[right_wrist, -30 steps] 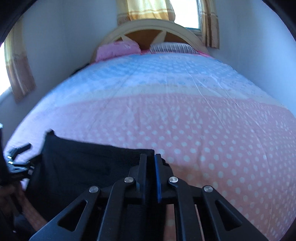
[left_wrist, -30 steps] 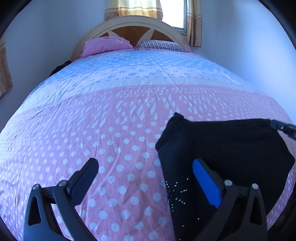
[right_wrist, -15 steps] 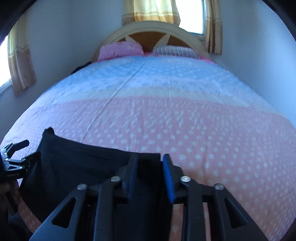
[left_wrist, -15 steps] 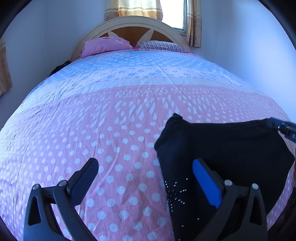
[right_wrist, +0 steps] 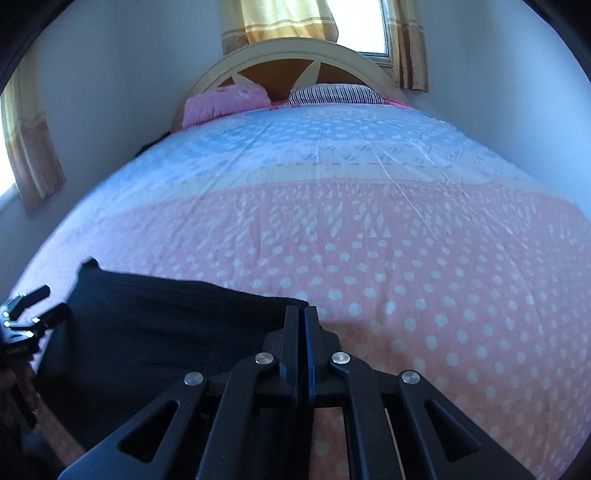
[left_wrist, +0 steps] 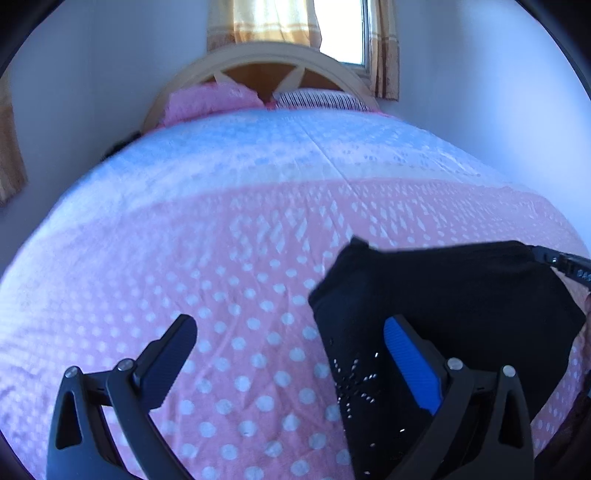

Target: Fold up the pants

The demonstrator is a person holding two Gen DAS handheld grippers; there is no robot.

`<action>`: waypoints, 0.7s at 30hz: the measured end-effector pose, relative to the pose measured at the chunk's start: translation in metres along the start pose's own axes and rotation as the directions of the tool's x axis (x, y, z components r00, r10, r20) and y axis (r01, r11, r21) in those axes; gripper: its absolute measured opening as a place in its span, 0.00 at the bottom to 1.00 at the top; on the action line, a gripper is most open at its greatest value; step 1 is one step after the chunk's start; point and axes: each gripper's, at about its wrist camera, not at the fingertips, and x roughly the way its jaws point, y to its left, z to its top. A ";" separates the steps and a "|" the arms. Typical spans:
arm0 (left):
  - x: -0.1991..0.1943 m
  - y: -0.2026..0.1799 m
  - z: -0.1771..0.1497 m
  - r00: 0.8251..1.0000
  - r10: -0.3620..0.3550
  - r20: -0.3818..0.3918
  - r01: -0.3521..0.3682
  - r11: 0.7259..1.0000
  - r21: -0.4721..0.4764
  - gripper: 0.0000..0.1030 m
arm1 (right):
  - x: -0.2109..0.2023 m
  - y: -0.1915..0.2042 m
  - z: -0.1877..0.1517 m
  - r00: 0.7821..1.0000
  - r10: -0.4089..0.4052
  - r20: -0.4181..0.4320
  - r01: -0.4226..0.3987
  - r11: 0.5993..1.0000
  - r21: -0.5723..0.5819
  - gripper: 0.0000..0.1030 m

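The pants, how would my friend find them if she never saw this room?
Look at the big bed with the pink spotted cover. At its near end, far from the pillows, lie the black pants. They are the only dark cloth there, with tiny shiny studs.

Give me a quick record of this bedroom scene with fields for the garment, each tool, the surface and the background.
garment: black pants, partly folded, lying on the near part of the bed, small studs near one edge
left tool: open, one finger over the pants, the other over bare cover
right tool: shut on the pants' edge
surface: bedspread, pink with white dots, blue farther away
background: pink pillow, striped pillow, arched headboard, curtained window
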 end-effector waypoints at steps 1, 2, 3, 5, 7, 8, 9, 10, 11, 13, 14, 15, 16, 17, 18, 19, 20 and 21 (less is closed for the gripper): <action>-0.007 -0.002 0.003 1.000 0.006 0.023 -0.006 1.000 0.006 1.00 | -0.006 -0.002 0.001 1.000 0.021 0.007 -0.022 1.000 0.017 0.08; -0.014 -0.006 0.008 0.999 0.000 0.048 0.000 1.000 0.014 1.00 | -0.014 -0.005 0.001 0.999 0.032 0.009 -0.032 0.999 0.039 0.26; -0.021 -0.011 0.013 0.997 -0.008 0.075 0.006 1.000 0.022 1.00 | -0.023 -0.007 0.000 1.000 0.026 0.007 -0.026 0.998 0.053 0.41; -0.031 -0.024 0.023 0.993 -0.037 0.111 0.033 0.999 0.040 1.00 | -0.044 -0.011 -0.006 0.998 0.055 0.013 -0.055 0.996 0.072 0.43; -0.033 -0.041 0.033 0.988 -0.097 0.116 0.090 0.994 0.060 1.00 | -0.063 -0.008 -0.016 0.998 0.069 0.013 -0.069 0.996 0.056 0.43; -0.031 -0.048 0.036 0.987 -0.120 0.110 0.113 0.991 0.069 1.00 | -0.066 -0.006 -0.022 0.997 0.075 0.005 -0.075 0.996 0.045 0.43; -0.027 -0.058 0.039 0.984 -0.148 0.102 0.140 0.987 0.081 1.00 | -0.069 -0.001 -0.030 0.996 0.088 -0.020 -0.088 0.996 0.035 0.43; -0.023 -0.072 0.042 0.979 -0.179 0.097 0.169 0.980 0.104 1.00 | -0.068 0.000 -0.035 0.994 0.102 -0.047 -0.100 0.994 0.035 0.43; -0.019 -0.082 0.043 0.975 -0.203 0.091 0.192 0.974 0.119 1.00 | -0.065 0.002 -0.042 0.990 0.117 -0.076 -0.114 0.993 0.043 0.43; -0.005 -0.106 0.048 0.963 -0.265 0.047 0.257 0.957 0.137 1.00 | -0.057 0.005 -0.055 0.987 0.114 -0.117 -0.109 0.993 0.050 0.38; 0.001 -0.117 0.051 0.954 -0.300 0.022 0.295 0.945 0.141 1.00 | -0.055 0.007 -0.059 0.984 0.130 -0.125 -0.125 0.991 0.047 0.22; 0.006 -0.128 0.053 0.945 -0.326 -0.001 0.323 0.936 0.144 1.00 | -0.058 0.009 -0.061 0.984 0.138 -0.108 -0.135 0.990 0.042 0.15; 0.012 -0.141 0.054 0.937 -0.347 -0.028 0.347 0.925 0.153 1.00 | -0.061 0.011 -0.061 0.987 0.125 -0.103 -0.122 0.992 0.032 0.12; 0.018 -0.156 0.056 0.936 -0.349 -0.052 0.353 0.920 0.170 1.00 | -0.064 0.014 -0.060 0.988 0.117 -0.103 -0.116 0.993 0.020 0.11; 0.023 -0.171 0.056 0.935 -0.346 -0.076 0.354 0.915 0.195 1.00 | -0.067 0.015 -0.059 0.988 0.113 -0.105 -0.113 0.994 0.008 0.10; 0.028 -0.186 0.055 0.936 -0.336 -0.103 0.351 0.908 0.229 1.00 | -0.069 0.017 -0.059 0.988 0.100 -0.114 -0.101 0.995 -0.008 0.10; 0.033 -0.200 0.052 0.943 -0.308 -0.127 0.331 0.906 0.265 1.00 | -0.069 0.017 -0.059 0.989 0.089 -0.117 -0.092 0.996 -0.014 0.09; 0.038 -0.208 0.049 0.948 -0.283 -0.144 0.314 0.904 0.291 1.00 | -0.068 0.015 -0.061 0.989 0.085 -0.122 -0.087 0.996 -0.014 0.09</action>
